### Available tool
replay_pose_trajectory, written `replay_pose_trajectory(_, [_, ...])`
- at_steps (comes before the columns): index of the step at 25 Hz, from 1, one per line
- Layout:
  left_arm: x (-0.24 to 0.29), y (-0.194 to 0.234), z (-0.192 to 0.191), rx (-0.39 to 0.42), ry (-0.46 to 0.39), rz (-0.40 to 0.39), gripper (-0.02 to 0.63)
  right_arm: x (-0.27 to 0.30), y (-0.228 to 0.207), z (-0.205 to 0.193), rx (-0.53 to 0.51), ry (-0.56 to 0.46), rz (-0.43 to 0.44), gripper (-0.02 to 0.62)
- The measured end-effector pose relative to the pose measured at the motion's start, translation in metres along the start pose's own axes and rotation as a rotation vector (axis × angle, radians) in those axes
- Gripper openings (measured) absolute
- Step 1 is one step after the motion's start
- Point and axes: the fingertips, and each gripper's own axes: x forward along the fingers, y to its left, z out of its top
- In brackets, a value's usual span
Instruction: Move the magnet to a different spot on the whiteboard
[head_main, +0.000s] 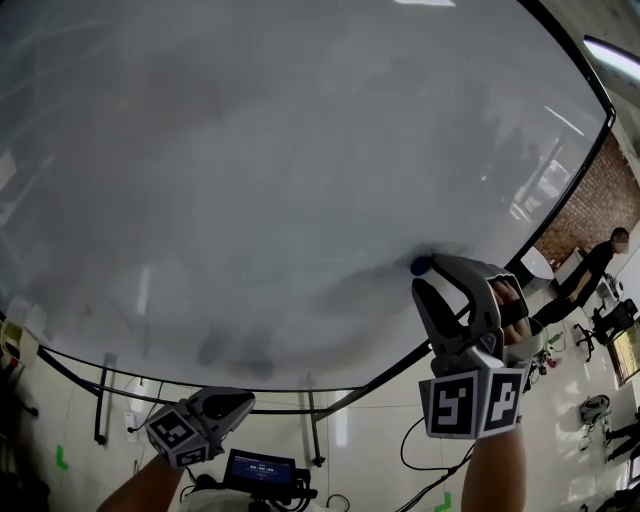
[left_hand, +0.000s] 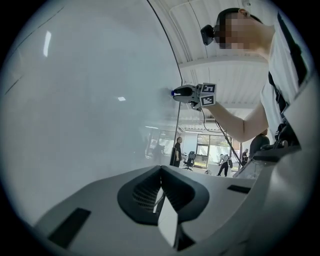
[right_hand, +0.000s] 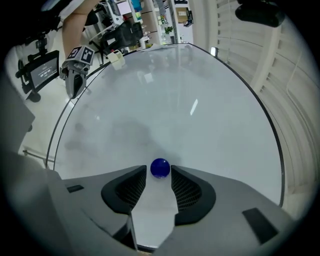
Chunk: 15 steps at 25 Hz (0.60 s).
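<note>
Right gripper (right_hand: 159, 174) holds its ribbed dark pads apart, not pressing on the small, glossy blue ball of a magnet (right_hand: 160, 168) between their tips. The magnet sits on the smooth, smudged whiteboard (right_hand: 200, 110), near its lower dark edge. From the head view the gripper hides most of the magnet. Left gripper (left_hand: 160, 194), low and well apart, has its jaws together on nothing.

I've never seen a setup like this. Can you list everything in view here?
whiteboard: one, white, smudged, straight ahead
magnet: one, blue, on the whiteboard between the jaws of the right gripper
brick wall: one, reddish, far right
bystander: one, dark clothes, far right
small screen: one, dark, below the whiteboard
left gripper: one, grey, shut, empty, held low
right gripper: one, grey, open, around the magnet
</note>
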Motion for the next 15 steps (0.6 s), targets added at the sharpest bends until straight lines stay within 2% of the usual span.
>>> replay_pose_trajectory(4, [-0.005,0.002,-0.001,-0.001,0.001,0.006,0.035,0.004,0.001,0.004,-0.057,0.031,0.002,0.189])
replay_pose_trajectory(10, [-0.013,0.006,0.0,-0.002,-0.006,0.018,0.035,0.008,0.0,0.005,-0.078,0.056,-0.011,0.158])
replay_pose_trajectory(15, [-0.022,0.012,-0.003,0.0,-0.005,0.035,0.035,0.011,0.0,0.008,-0.112,0.074,-0.034,0.158])
